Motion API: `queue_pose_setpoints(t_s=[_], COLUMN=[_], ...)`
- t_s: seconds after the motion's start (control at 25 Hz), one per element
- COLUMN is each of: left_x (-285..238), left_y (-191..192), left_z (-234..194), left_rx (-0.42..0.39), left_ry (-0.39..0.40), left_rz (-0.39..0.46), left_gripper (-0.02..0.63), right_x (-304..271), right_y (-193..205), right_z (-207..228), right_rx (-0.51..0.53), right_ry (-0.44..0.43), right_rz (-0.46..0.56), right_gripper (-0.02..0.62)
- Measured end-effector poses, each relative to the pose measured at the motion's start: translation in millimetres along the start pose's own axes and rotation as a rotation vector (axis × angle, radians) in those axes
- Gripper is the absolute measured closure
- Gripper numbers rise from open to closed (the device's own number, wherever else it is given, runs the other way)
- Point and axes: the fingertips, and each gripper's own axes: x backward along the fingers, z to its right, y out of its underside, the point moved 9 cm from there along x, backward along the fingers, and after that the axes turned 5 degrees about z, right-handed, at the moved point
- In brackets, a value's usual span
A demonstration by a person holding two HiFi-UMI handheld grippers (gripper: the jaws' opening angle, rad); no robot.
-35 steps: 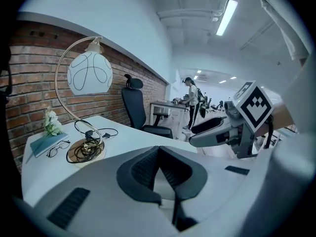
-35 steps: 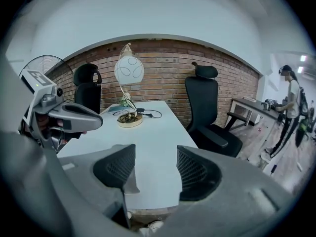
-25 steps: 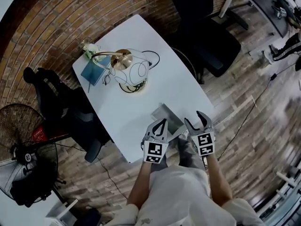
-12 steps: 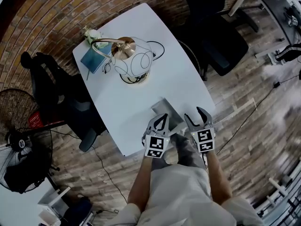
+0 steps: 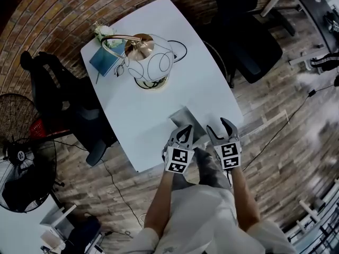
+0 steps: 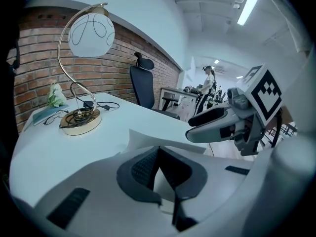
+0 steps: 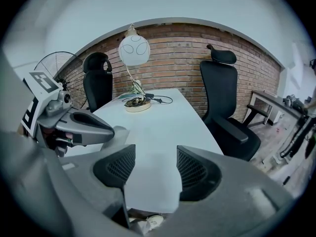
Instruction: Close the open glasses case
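An open grey glasses case (image 5: 184, 118) lies near the front edge of the white table (image 5: 137, 110), its lid raised. My left gripper (image 5: 183, 135) is just in front of the case, and its jaws meet at the tips with nothing between them. The left gripper view shows the pale case lid (image 6: 148, 138) right beyond the left gripper (image 6: 159, 150). My right gripper (image 5: 225, 129) hovers to the right of the case over the table edge, jaws wide apart and empty. In the right gripper view the case (image 7: 121, 132) sits to the left, behind the left gripper (image 7: 94, 125).
A gold lamp with a white globe (image 5: 151, 70) stands mid-table, its cord trailing behind it. A blue book (image 5: 106, 60), spectacles (image 5: 121, 71) and small flowers (image 5: 104, 33) lie at the far corner. Black office chairs (image 5: 249, 36) (image 5: 58, 99) flank the table. A fan (image 5: 21, 157) stands on the floor.
The head view has shifted a little. My left gripper has edged forward, closer to the case. The right gripper has barely moved, and both jaws stand as before.
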Motion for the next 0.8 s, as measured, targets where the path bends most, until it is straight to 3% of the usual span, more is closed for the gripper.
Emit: queue_pose_setpoints(t_s=[0.8], left_x=[-14], left_y=[10], left_z=[14], left_rx=[0.01], left_ry=[0.069], left_rz=[-0.059], left_gripper=[0.601], right_x=[-6], right_y=[11], right_z=[-8], right_rx=[-0.004], right_ry=[0.018], right_rz=[-0.022], right_gripper=[0.331])
